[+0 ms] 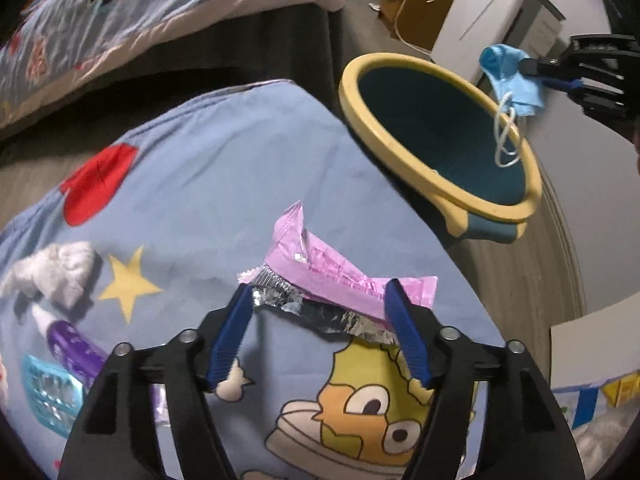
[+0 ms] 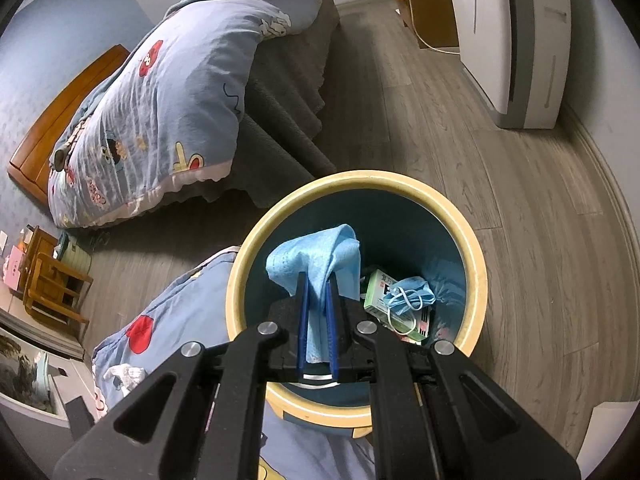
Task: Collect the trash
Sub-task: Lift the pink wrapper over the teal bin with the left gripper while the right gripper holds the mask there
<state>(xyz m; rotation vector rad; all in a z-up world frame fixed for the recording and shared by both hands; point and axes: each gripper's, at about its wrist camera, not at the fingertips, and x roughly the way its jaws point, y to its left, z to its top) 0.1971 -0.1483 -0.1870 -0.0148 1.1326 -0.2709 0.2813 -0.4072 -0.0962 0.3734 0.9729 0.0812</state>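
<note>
Blue pads of the left hand-held gripper (image 1: 318, 300) stand released and wide on either side of a pink wrapper (image 1: 324, 268), not pressing it; the crinkled plastic lies torn open with creased silver foil showing along its near edge, flat on a soft cartoon-printed quilt (image 1: 208, 184). The right hand-held gripper (image 2: 317, 316) is clenched on a limp, pleated blue mask (image 2: 316, 264), pinched between its narrow pads and hanging above the mouth of the bin (image 2: 478, 276), white ear loops dangling in the left wrist view. That bin is round, smooth, cream-rimmed with a dark teal inside, standing on the grey wood-grain floor (image 2: 520, 200) just beside the quilt's far right edge; a green box (image 2: 378, 292) and another crumpled mask (image 2: 408, 298) already lie at its bottom. Two steps seem in hand: dropping the mask and picking up the wrapper. Next, I judge, the right pads need only part over the opening, while the left should lower and close on the thin, slippery wrapper without snagging the cloth. To the left lie a wad of white tissue (image 1: 56, 272), a purple tube (image 1: 68, 340) and a blister pack (image 1: 52, 396), still to collect.
</note>
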